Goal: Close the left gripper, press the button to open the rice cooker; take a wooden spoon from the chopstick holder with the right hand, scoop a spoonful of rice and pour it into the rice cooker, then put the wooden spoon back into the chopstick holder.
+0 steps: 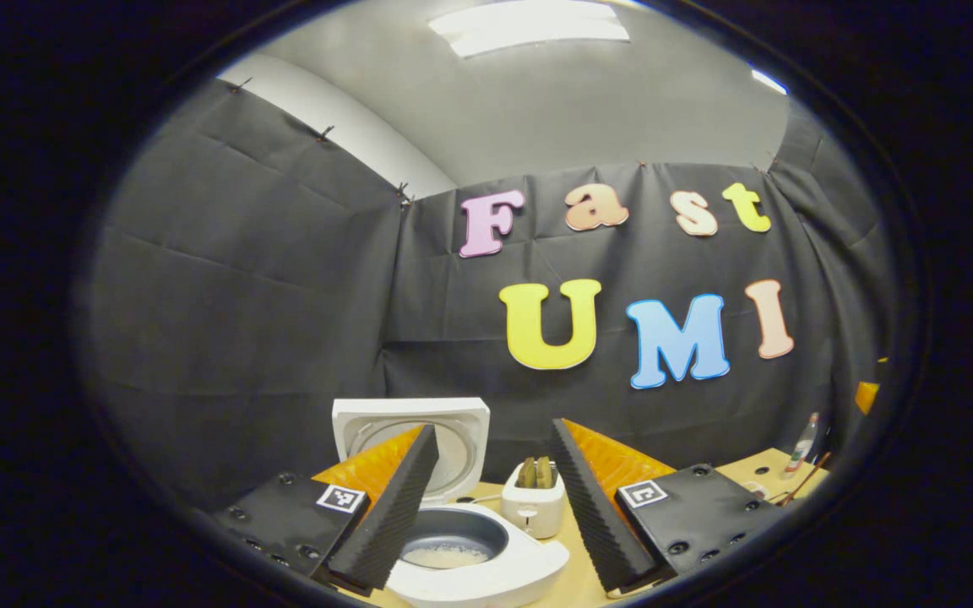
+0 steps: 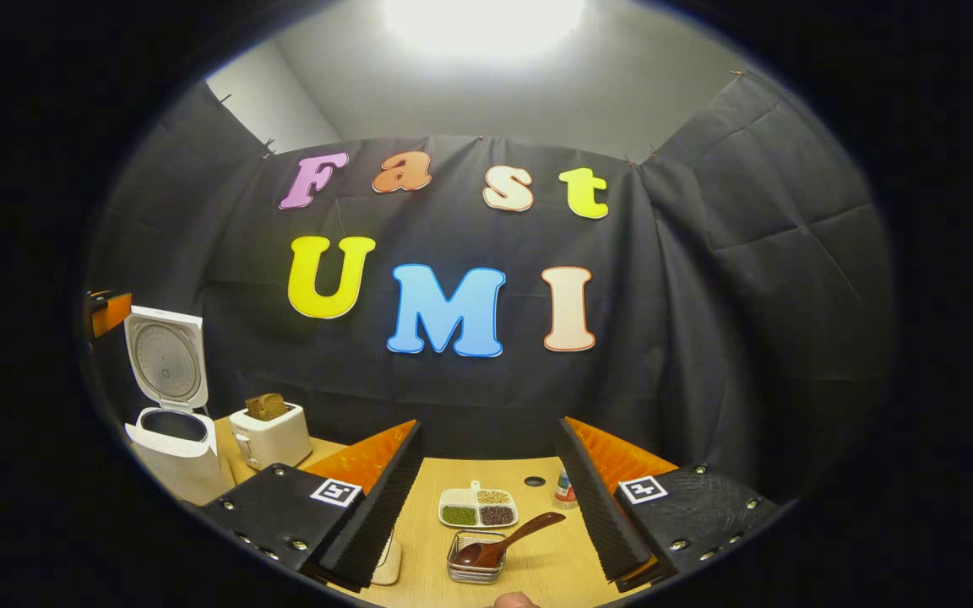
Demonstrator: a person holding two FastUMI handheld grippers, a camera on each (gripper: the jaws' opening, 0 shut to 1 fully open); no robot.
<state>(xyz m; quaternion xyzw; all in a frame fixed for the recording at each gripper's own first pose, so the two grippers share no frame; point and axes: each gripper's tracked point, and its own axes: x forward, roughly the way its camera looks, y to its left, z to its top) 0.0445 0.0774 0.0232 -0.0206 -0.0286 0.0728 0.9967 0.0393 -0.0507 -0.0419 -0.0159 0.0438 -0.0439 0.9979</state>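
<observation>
The white rice cooker [image 1: 486,570] stands open just below my left gripper [image 1: 494,429], its lid [image 1: 406,426] upright and pale rice [image 1: 444,556] on the floor of its dark pot. My left gripper is open and holds nothing. In the right gripper view the cooker [image 2: 172,443] stands far left with its lid [image 2: 167,359] raised. The wooden spoon [image 2: 510,539] rests with its bowl in a small wire holder [image 2: 474,570], handle slanting up to the right. My right gripper [image 2: 489,425] hangs open above and behind it, apart from the spoon.
A white toaster [image 1: 533,502] [image 2: 269,435] holding bread stands right of the cooker. A divided dish [image 2: 478,508] of grains and a small bottle [image 2: 565,488] sit behind the holder on the wooden table [image 2: 537,566]. A fingertip [image 2: 513,599] shows at the bottom edge.
</observation>
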